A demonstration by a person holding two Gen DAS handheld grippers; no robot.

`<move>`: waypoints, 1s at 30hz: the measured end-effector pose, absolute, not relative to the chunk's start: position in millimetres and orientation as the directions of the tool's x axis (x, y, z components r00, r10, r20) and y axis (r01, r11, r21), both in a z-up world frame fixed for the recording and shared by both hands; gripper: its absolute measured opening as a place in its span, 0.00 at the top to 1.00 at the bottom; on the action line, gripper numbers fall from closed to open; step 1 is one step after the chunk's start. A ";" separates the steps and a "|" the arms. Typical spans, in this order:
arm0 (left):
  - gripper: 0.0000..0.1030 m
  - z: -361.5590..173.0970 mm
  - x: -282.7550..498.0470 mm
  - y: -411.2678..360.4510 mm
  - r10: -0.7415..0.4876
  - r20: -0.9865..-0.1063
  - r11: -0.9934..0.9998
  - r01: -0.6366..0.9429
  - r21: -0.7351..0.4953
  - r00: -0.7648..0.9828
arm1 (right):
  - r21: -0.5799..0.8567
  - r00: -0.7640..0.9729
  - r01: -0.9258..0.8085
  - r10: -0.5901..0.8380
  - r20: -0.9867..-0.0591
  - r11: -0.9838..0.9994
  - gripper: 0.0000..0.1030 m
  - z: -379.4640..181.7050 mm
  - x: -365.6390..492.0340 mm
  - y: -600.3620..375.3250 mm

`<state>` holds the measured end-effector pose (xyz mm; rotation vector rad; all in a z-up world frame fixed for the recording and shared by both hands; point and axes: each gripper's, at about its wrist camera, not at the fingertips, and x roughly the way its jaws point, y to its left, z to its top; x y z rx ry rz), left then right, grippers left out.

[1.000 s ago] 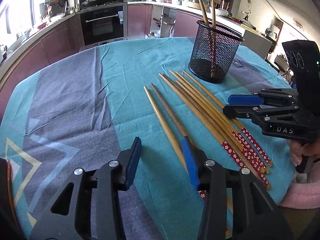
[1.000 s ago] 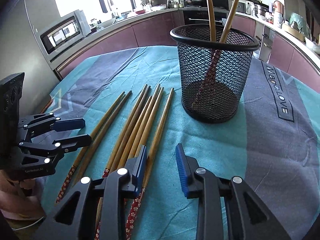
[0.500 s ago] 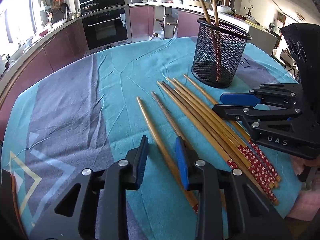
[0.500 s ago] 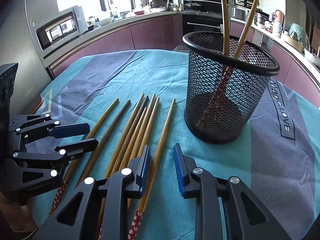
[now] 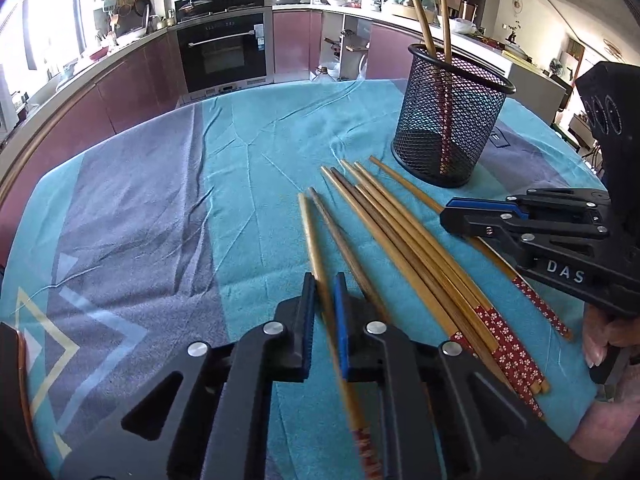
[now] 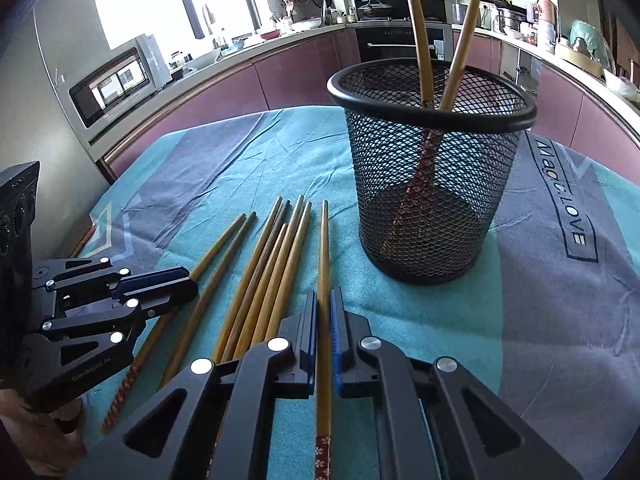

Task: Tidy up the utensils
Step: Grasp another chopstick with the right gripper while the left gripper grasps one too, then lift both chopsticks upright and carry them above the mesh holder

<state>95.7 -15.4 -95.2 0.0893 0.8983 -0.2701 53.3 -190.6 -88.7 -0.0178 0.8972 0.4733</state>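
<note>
Several wooden chopsticks with red flowered ends lie side by side on the cloth. My left gripper is shut on the leftmost chopstick; it also shows in the right wrist view. My right gripper is shut on the rightmost chopstick; it also shows in the left wrist view. A black mesh holder stands beyond the chopsticks with two chopsticks upright in it.
A teal and grey cloth covers the round table. Kitchen counters, an oven and a microwave lie behind. The table's edge runs close on the left in the left wrist view.
Both grippers moved forward and closed, each onto one chopstick: the left on the leftmost, the right on the rightmost. The holder looks nearer in both views.
</note>
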 end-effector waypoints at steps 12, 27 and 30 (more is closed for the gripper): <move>0.92 -78.9 89.8 0.7 -0.245 -0.756 0.962 0.252 -0.109 0.608 | 0.251 0.535 -0.431 0.470 -0.703 0.867 0.95 -69.8 37.1 -203.1; 0.93 -12.5 70.7 12.9 -0.410 -0.619 0.911 0.339 -0.236 0.670 | 0.314 0.585 -0.488 0.572 -0.574 0.814 0.95 -21.3 14.2 -221.9; 0.93 0.4 67.2 13.8 -0.430 -0.592 0.902 0.354 -0.248 0.682 | 0.315 0.601 -0.493 0.579 -0.551 0.811 0.95 -12.6 10.9 -226.6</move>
